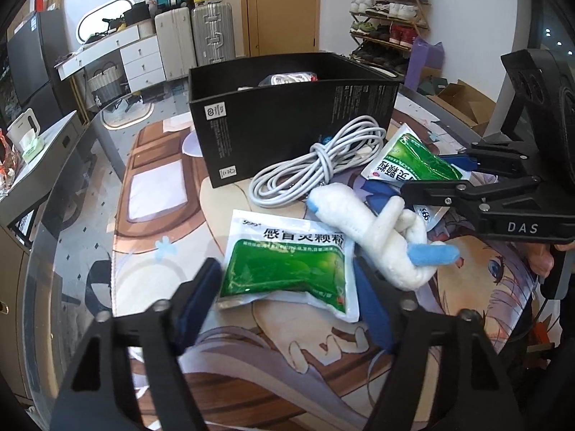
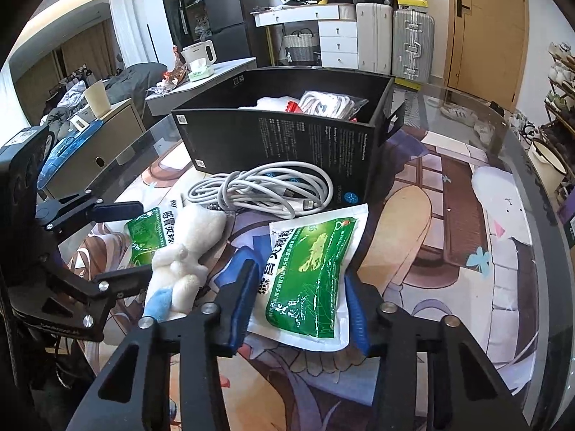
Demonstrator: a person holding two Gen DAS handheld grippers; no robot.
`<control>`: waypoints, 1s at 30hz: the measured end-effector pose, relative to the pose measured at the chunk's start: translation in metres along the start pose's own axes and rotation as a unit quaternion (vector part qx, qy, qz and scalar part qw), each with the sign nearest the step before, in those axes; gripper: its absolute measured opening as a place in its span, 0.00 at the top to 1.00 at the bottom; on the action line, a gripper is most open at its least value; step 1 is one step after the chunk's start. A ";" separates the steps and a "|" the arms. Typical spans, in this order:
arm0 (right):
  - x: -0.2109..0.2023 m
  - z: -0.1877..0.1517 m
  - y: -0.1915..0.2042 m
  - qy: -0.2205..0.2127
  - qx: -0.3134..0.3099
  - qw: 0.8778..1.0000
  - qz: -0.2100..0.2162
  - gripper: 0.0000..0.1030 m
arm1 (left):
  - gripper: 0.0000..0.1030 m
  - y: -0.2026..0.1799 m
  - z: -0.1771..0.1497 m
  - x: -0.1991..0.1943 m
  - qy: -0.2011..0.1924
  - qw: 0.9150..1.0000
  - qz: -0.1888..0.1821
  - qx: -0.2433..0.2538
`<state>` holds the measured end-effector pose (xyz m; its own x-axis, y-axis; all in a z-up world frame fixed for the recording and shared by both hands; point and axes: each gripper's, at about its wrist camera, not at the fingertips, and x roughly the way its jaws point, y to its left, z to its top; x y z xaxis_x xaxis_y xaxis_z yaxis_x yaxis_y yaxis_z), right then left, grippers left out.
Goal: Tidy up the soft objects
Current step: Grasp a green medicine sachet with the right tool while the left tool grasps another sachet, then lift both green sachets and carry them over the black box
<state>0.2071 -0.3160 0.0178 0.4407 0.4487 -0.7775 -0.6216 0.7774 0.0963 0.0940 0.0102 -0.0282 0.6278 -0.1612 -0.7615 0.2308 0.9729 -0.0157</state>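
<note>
Two green-and-white medicine sachets lie on the printed table mat. My left gripper [image 1: 287, 287] is open with its blue pads either side of the near sachet [image 1: 287, 269]. My right gripper [image 2: 300, 301] is open around the other sachet [image 2: 312, 276], also seen in the left wrist view [image 1: 413, 160]. A white plush toy with blue tips [image 1: 381, 237] lies between them, also in the right wrist view [image 2: 183, 262]. A coiled white cable [image 1: 316, 165] rests against the open black box [image 1: 287, 122], which holds white packets [image 2: 323, 104].
The glass table's curved edge [image 2: 532, 179] runs along the right. A side counter with a kettle and tissue pack [image 2: 201, 61] stands beyond the box. Suitcases [image 1: 212, 32], a door and a shoe rack [image 1: 388, 21] line the far wall.
</note>
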 end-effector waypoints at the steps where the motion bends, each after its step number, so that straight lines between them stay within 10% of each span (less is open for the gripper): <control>1: -0.001 0.000 0.001 -0.001 -0.003 1.000 0.000 0.60 | 0.33 0.000 0.000 -0.001 -0.001 1.000 0.000 0.000; 30: -0.020 -0.004 0.008 -0.025 -0.024 0.999 0.015 0.89 | 0.37 0.018 -0.003 -0.023 -0.036 0.999 0.000 -0.035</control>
<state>0.1904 -0.3201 0.0315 0.4523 0.4941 -0.7425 -0.6646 0.7419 0.0888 0.0814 0.0315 -0.0134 0.6801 -0.1699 -0.7132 0.1797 0.9817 -0.0625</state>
